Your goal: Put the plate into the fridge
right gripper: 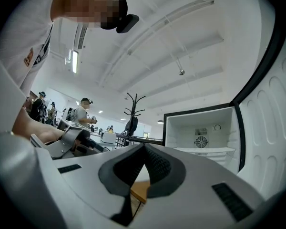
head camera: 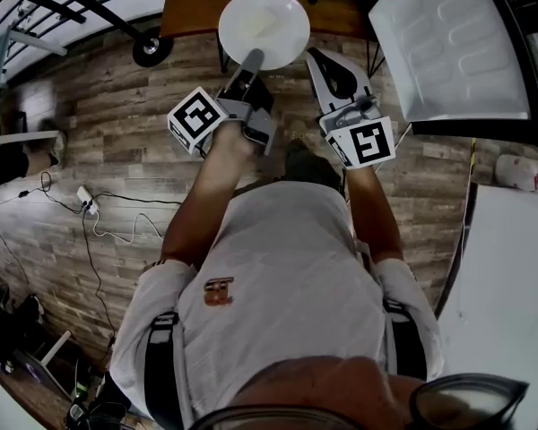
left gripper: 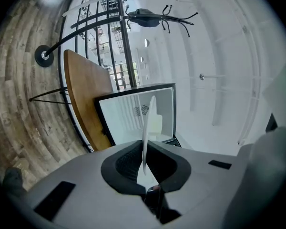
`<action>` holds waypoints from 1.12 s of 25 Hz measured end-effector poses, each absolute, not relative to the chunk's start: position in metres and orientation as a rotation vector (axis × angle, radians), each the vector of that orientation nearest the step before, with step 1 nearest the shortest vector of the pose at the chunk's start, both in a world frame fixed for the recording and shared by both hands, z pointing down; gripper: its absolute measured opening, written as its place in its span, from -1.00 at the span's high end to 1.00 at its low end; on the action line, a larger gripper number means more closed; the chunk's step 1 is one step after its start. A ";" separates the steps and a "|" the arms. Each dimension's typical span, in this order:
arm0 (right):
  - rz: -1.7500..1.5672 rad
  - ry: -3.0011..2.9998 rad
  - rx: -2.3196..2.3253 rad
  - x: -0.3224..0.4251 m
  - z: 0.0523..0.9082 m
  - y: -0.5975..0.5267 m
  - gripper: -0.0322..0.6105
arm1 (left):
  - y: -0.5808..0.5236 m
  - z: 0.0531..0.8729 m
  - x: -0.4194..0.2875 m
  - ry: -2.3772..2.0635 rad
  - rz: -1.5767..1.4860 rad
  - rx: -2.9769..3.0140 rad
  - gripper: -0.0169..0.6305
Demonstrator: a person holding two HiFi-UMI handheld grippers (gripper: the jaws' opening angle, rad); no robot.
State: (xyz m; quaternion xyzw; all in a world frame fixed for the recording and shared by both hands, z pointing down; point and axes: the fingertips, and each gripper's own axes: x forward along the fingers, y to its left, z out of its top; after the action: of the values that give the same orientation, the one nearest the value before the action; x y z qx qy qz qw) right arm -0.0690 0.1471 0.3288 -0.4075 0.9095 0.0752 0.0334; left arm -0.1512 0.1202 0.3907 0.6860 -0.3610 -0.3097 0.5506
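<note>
My left gripper (head camera: 252,59) is shut on the rim of a white plate (head camera: 264,25), holding it out level in front of the person. In the left gripper view the plate (left gripper: 147,128) shows edge-on, pinched between the pads of that gripper (left gripper: 144,167), with the open fridge (left gripper: 128,116) straight behind it. My right gripper (head camera: 317,54) hangs beside it to the right, shut with nothing in it. In the right gripper view its tips (right gripper: 144,145) meet, and the fridge's white inside (right gripper: 202,130) with a shelf and a fan grille lies ahead.
The fridge door (head camera: 450,47) stands swung open at the right, with its moulded white liner (right gripper: 271,128) facing in. A wooden table (head camera: 193,3) sits left of the fridge. Cables (head camera: 90,206) lie on the plank floor at the left. A coat stand (right gripper: 132,112) and people stand far off.
</note>
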 end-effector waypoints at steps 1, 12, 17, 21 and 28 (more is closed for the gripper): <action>0.232 2.799 -1.253 -0.067 0.330 0.136 0.80 | 0.110 0.392 -0.149 -0.852 -0.734 1.619 0.85; 0.235 2.844 -1.231 -0.034 0.348 0.034 0.80 | 0.013 0.416 -0.116 -0.903 -0.712 1.595 0.85; 0.253 2.831 -1.191 -0.016 0.325 -0.025 0.80 | -0.042 0.407 -0.093 -0.928 -0.694 1.569 0.85; 0.271 2.833 -1.167 -0.002 0.321 -0.057 0.80 | -0.074 0.413 -0.078 -0.945 -0.694 1.539 0.85; 0.243 2.852 -1.167 0.022 0.350 -0.116 0.80 | -0.128 0.449 -0.054 -0.976 -0.678 1.495 0.85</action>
State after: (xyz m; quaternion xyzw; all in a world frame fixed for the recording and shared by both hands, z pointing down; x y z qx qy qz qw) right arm 0.0218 -0.1157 0.3498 -0.3775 0.9223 0.0787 0.0252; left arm -0.0542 -0.1281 0.4489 0.6389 -0.4170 -0.2896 0.5780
